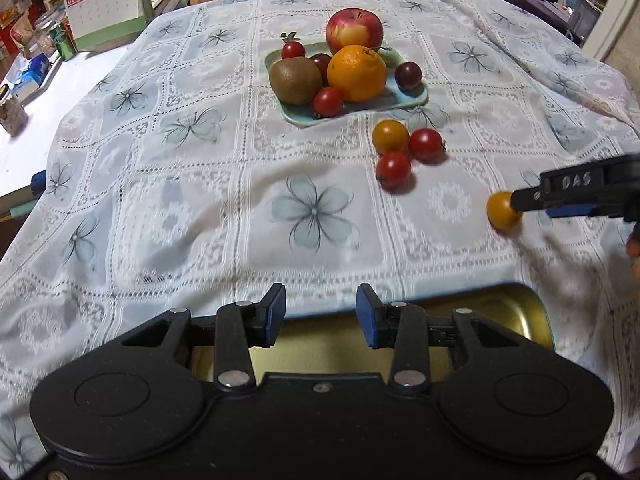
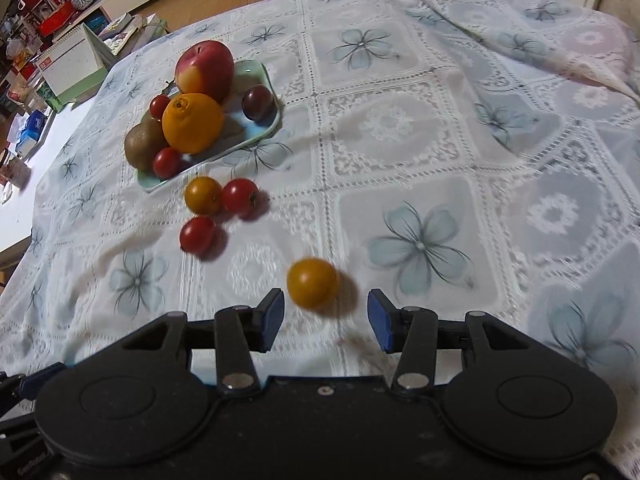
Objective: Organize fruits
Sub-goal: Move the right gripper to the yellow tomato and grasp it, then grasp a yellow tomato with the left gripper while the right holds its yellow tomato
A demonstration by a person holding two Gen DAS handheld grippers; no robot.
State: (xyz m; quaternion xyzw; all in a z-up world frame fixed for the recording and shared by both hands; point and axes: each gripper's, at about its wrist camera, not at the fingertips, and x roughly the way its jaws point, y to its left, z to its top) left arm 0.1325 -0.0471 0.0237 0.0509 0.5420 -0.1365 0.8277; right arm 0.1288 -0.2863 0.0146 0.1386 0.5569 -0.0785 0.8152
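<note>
A pale green plate (image 1: 408, 100) (image 2: 264, 80) holds an apple (image 1: 354, 29) (image 2: 205, 68), an orange (image 1: 357, 73) (image 2: 193, 122), a kiwi (image 1: 294, 79) (image 2: 142, 145), cherry tomatoes and a dark plum (image 1: 408, 75) (image 2: 258, 102). Three cherry tomatoes lie loose on the cloth: one yellow (image 1: 390, 136) (image 2: 203, 195), two red (image 1: 426, 144) (image 1: 393, 169) (image 2: 239, 197) (image 2: 197, 233). A yellow tomato (image 2: 312, 282) (image 1: 503, 210) lies just ahead of my open right gripper (image 2: 326, 316) (image 1: 520, 210), not held. My left gripper (image 1: 321, 312) is open and empty above a gold tin tray (image 1: 520, 312).
A lace floral tablecloth (image 1: 240, 160) covers the table. A desk calendar (image 1: 108, 4) and clutter stand at the far left. The cloth bunches into folds at the far right (image 2: 580, 64).
</note>
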